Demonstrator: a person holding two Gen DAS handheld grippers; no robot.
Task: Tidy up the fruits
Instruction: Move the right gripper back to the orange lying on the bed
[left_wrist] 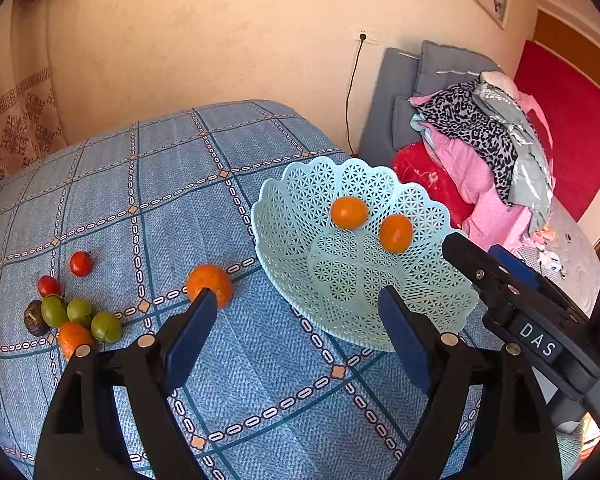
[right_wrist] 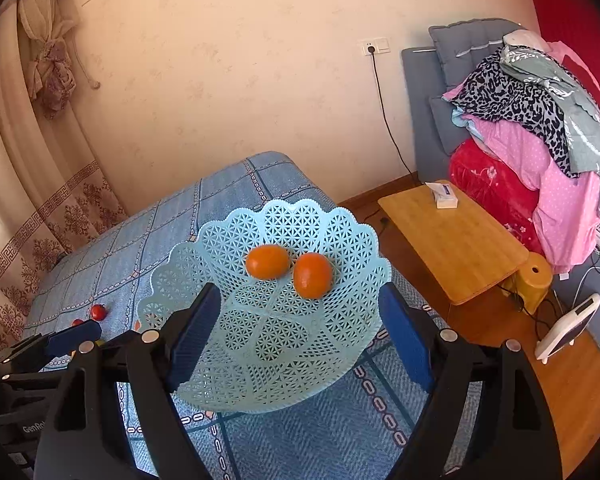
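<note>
A pale blue lattice basket (left_wrist: 432, 280) (right_wrist: 356, 320) stands on the blue checked tablecloth with two orange fruits (left_wrist: 349, 212) (left_wrist: 396, 233) inside, also seen in the right wrist view (right_wrist: 267, 262) (right_wrist: 313, 275). One orange (left_wrist: 212, 282) lies on the cloth left of the basket, just beyond my left finger. A cluster at far left holds two red tomatoes (left_wrist: 80, 263), three green fruits (left_wrist: 80, 312), a brown fruit (left_wrist: 35, 317) and another orange (left_wrist: 74, 338). My left gripper (left_wrist: 296, 312) is open and empty. My right gripper (right_wrist: 300, 312) is open and empty over the basket's near rim.
The tablecloth (left_wrist: 260, 380) ends at the right near the basket. Beyond it are a low wooden table (right_wrist: 456, 240) with a tissue box (right_wrist: 442, 195), a pile of clothes (right_wrist: 540, 140) and a curtain (right_wrist: 40, 120) at left.
</note>
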